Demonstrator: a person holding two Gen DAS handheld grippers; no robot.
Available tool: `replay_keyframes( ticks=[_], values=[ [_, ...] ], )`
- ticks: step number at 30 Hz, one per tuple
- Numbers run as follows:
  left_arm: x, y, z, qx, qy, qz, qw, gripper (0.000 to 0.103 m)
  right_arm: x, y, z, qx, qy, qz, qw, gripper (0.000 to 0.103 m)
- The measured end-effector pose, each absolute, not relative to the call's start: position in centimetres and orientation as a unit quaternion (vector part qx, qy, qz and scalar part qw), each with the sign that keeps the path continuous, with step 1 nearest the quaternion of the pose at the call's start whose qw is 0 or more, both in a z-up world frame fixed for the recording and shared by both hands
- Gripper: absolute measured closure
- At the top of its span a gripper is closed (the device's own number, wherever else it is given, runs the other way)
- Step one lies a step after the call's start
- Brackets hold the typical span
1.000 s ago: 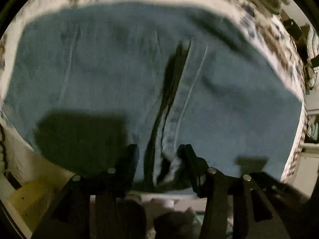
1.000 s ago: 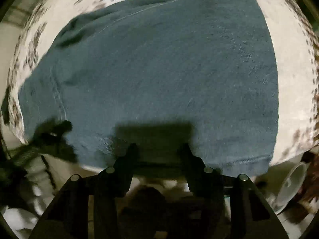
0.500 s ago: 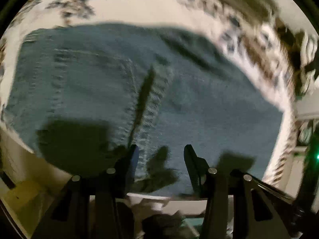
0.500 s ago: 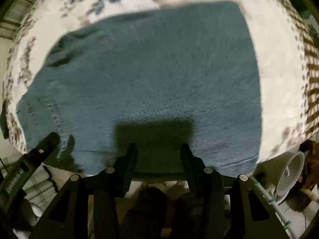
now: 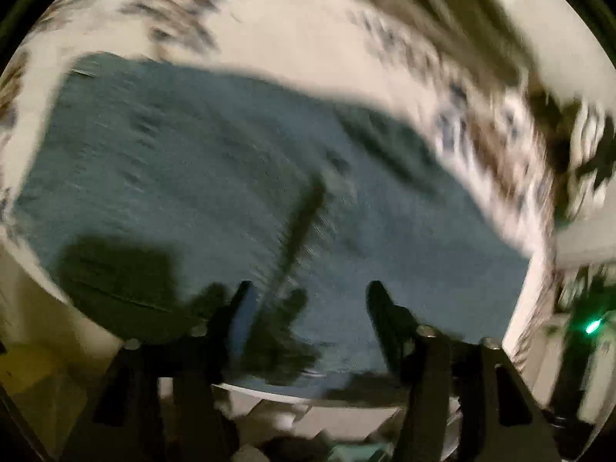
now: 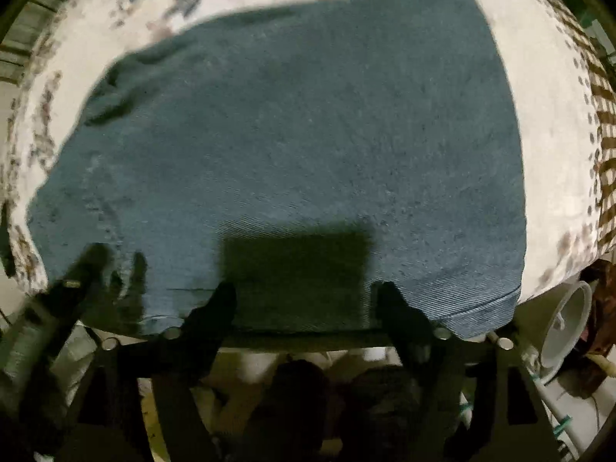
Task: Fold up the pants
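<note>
The surface (image 6: 546,123), draped in a pale cloth with a brown and grey print, is filling most of both views and carrying the pants (image 6: 308,134), which are lying on it as a flat blue denim block reaching right to the near edge. In the right wrist view the block is looking smooth, with a stitched hem along its near right corner and some rumpling at the far left. In the left wrist view, which is blurred, a dark crease (image 5: 304,227) is running down the denim toward the near edge.

A fold is looking freshly laid, and this is reading as the release step: both grippers are letting go above the near edge. The left gripper (image 5: 308,296) is tilting steeply down over the crease, its fingers spreading, with no cloth between them. The right gripper (image 6: 304,296) is pointing almost straight down at the near hem, its fingers also spreading and pinching nothing, its square shadow falling on the denim just ahead. The left gripper's tip is also showing at the lower left of the right wrist view.

Next, judging from the rumpled far corner, the move is calling for either smoothing that corner or taking hold of one end for another fold, with both grippers gripping evenly so the layers are not sliding apart
</note>
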State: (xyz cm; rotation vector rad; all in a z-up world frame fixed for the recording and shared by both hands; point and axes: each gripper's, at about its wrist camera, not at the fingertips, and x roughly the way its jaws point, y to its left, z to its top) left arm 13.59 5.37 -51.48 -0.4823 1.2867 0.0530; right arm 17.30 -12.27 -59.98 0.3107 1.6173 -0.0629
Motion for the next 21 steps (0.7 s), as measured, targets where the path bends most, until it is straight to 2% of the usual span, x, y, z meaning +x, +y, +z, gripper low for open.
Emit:
replay_keyframes(
  ticks=[1,2,5,9,13,16,17,18,19,21],
  values=[
    [13.2,7.2,-50.8,-0.238,0.584,0.038,0.776,0.01,17.3,-12.3,-59.5,0.142,0.714,-0.026,0.685,0.022],
    [12.4,9.4,-50.2,-0.256,0.572,0.061,0.777,0.006,17.3,-12.3,-58.8,0.146,0.705,-0.022,0.693,0.021],
    [9.5,16.3,-50.3,-0.317,0.544,0.142,0.764,0.006,17.7,-12.3,-57.5,0.147,0.688,-0.014,0.71,0.021],
    [6.3,24.2,-54.1,-0.407,0.512,0.234,0.719,0.006,18.5,-11.5,-57.8,0.145,0.693,-0.006,0.706,0.021],
    [5.5,27.6,-57.6,-0.492,0.463,0.234,0.699,0.007,18.6,-10.1,-60.0,0.157,0.706,-0.012,0.69,0.021],
    [5.9,27.6,-58.6,-0.514,0.441,0.223,0.701,0.008,19.1,-8.1,-61.7,0.147,0.71,-0.021,0.688,0.021],
    [6.2,27.1,-58.4,-0.503,0.437,0.223,0.712,0.016,19.1,-7.9,-61.9,0.141,0.711,-0.026,0.688,0.021],
    [6.1,26.9,-57.9,-0.492,0.432,0.219,0.723,0.044,19.0,-7.8,-62.1,0.141,0.712,-0.029,0.687,0.021],
    [6.2,26.5,-57.6,-0.475,0.436,0.219,0.733,0.051,19.0,-7.7,-62.3,0.144,0.713,-0.03,0.685,0.021],
    [6.9,26.1,-57.5,-0.466,0.434,0.222,0.738,0.053,18.8,-7.4,-62.7,0.145,0.717,-0.036,0.681,0.021]
  ],
)
